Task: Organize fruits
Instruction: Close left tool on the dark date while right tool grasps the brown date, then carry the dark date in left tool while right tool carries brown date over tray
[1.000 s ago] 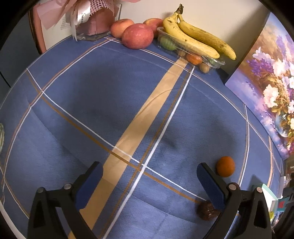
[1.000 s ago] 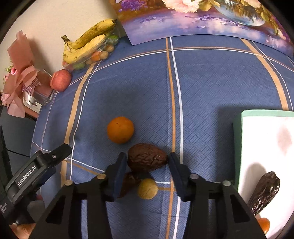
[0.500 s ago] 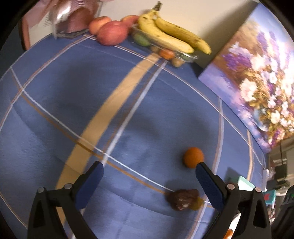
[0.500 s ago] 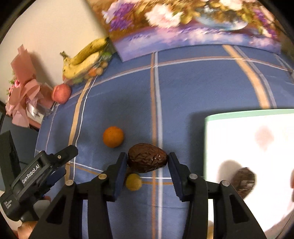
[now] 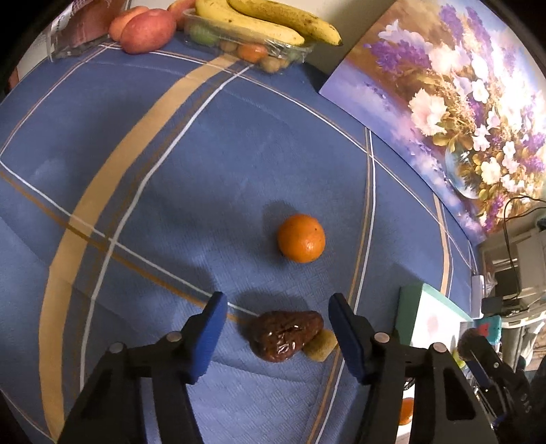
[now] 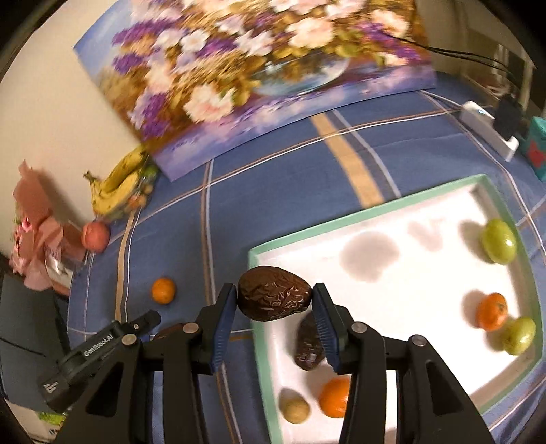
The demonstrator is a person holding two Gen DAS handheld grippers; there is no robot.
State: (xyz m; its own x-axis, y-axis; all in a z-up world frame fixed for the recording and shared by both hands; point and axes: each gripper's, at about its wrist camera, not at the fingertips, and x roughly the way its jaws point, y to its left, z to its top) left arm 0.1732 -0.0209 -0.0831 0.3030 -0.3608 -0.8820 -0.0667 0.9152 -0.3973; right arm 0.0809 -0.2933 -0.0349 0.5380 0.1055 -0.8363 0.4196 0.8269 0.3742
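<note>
Right gripper [image 6: 274,304], jaws clamped on a wrinkled brown fruit [image 6: 273,298], hangs at the tray [image 6: 375,211] edge; early release could drop it outside. Left gripper [image 5: 274,336], jaws just closing, straddles another brown fruit [image 5: 285,334] ungripped.

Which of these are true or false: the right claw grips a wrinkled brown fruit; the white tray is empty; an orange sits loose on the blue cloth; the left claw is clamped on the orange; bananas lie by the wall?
1. The right gripper grips a wrinkled brown fruit. True.
2. The white tray is empty. False: it holds two green fruits, two orange ones, a small tan one and a dark wrinkled one.
3. An orange sits loose on the blue cloth. True.
4. The left gripper is clamped on the orange. False: its jaws have just been closing around another brown fruit on the cloth, without touching it.
5. Bananas lie by the wall. True.
</note>
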